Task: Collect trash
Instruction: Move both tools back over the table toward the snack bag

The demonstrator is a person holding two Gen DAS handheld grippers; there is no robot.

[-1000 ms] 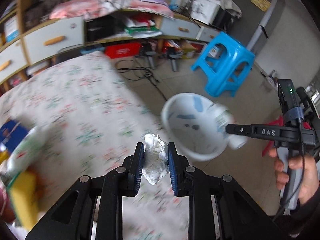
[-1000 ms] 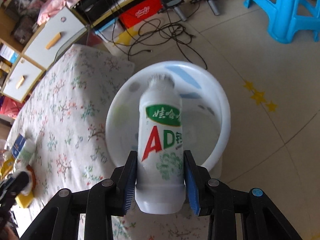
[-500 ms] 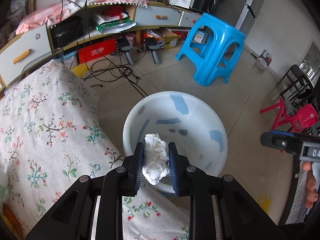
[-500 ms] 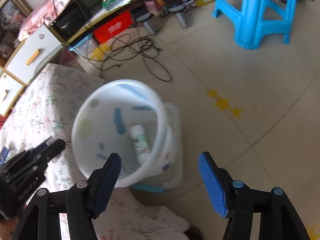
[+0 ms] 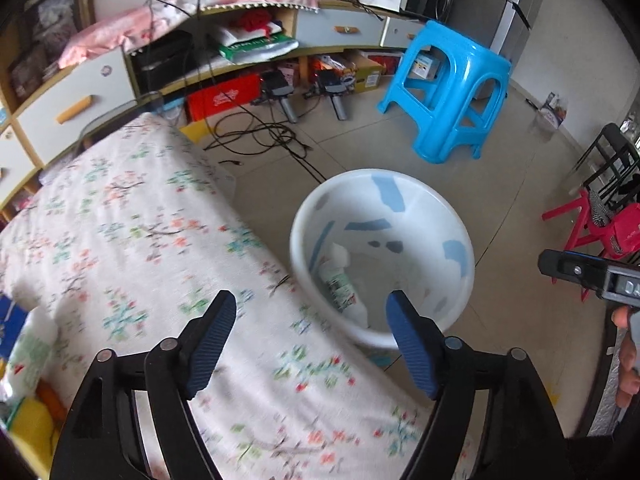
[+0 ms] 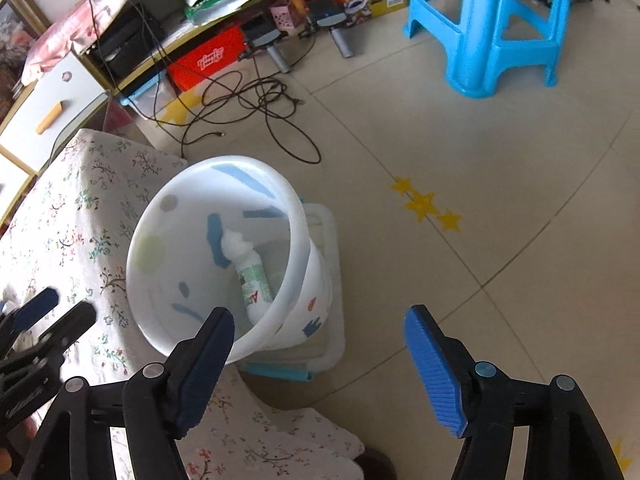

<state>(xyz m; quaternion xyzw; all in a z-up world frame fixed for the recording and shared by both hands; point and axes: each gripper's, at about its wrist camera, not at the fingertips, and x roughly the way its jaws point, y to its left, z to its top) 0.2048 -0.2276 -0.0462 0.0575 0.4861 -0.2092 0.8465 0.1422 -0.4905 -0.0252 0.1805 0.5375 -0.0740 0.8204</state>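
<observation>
White plastic bucket (image 5: 382, 258): printed with blue patches, stands on the tiled floor (image 6: 480, 152) just beside the corner of the table (image 5: 132, 240); in the right wrist view it sits in a clear tray (image 6: 326, 320) with a blue edge
Bottle (image 6: 252, 278): white with a green label and red letter, lies tilted inside the bucket, neck up against the inner wall; also seen in the left wrist view (image 5: 340, 286)
Crumpled wad (image 5: 338, 256): white, inside the bucket touching the top of the bottle; blurred, so its make-up is unclear
Left claw (image 5: 310, 340): spread wide, blue pads apart, nothing between them; hangs over the table edge nearest the bucket
Right claw (image 6: 320, 354): spread wide, holding nothing; hangs over the floor by the bucket and the table corner
Table cover: floral cloth, white with pink and green sprigs
Left edge of the table: another white bottle (image 5: 28, 350) and yellow items (image 5: 28, 428), blurred
Floor beyond: blue plastic stool (image 5: 450, 88), black cables (image 6: 248, 108), yellow star stickers (image 6: 426, 204)
</observation>
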